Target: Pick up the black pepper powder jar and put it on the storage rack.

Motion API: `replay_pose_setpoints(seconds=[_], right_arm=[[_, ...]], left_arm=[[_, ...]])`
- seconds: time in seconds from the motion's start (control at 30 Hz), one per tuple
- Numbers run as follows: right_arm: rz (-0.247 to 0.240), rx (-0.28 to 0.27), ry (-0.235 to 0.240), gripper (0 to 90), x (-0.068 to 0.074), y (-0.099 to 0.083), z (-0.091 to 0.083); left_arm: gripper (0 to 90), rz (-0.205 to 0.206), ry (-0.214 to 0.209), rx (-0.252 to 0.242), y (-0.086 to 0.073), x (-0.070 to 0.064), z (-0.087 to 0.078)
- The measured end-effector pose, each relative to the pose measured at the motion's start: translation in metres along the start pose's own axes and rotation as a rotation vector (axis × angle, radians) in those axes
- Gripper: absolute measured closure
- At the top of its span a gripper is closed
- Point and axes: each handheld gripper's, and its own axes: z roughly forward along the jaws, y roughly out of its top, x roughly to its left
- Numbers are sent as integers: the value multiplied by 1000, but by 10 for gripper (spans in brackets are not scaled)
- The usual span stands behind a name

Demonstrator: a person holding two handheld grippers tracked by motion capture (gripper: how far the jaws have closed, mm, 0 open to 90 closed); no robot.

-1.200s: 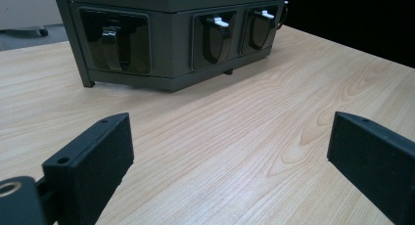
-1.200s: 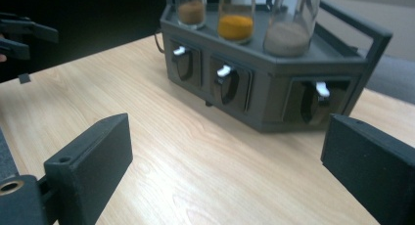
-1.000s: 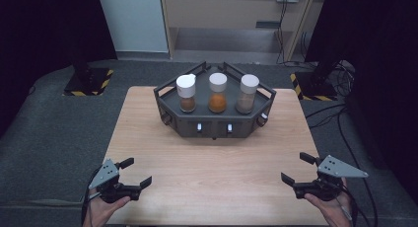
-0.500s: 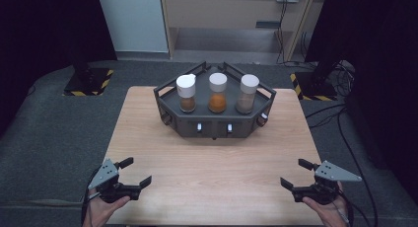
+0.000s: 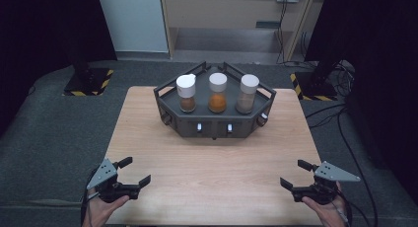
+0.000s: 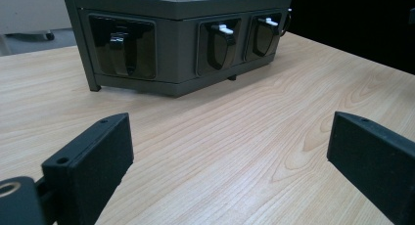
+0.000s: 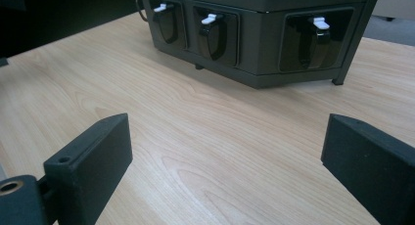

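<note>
A dark grey angular rack [image 5: 215,123] stands at the far middle of the wooden table [image 5: 212,172]. On it stand three white-capped jars: one with brown powder [image 5: 186,94], one with orange powder [image 5: 217,93], one with greyish-brown powder [image 5: 248,94]. My left gripper [image 5: 134,171] hovers open near the front left corner, nothing between its jaws. My right gripper [image 5: 296,174] is open near the front right corner, also holding nothing. In the left gripper view the rack [image 6: 181,44] shows black levers in its front recesses; the right gripper view shows the same rack [image 7: 254,34] from its other side.
Grey carpet surrounds the table. Black stands with yellow-black striped bases sit at the back left [image 5: 88,81] and back right [image 5: 315,84]. Cables [image 5: 340,118] trail on the floor to the right. Bare tabletop lies between the grippers and the rack.
My right gripper has drifted slightly back toward the front edge and a little right. The left gripper has barely moved. Rack and jars are still.
</note>
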Motion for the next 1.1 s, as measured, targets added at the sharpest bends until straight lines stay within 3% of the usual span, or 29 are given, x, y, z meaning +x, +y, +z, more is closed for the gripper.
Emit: replay_pose_setpoints(seconds=[0.4,1.1], right_arm=[[0,-34,-29,54,1,-5,-3],[-2,-47,7,55,-4,-8,-1]], left_arm=[[21,-17,-10,-23,-3,3,-2],[21,-15,-30,-64,-6,4,-3]])
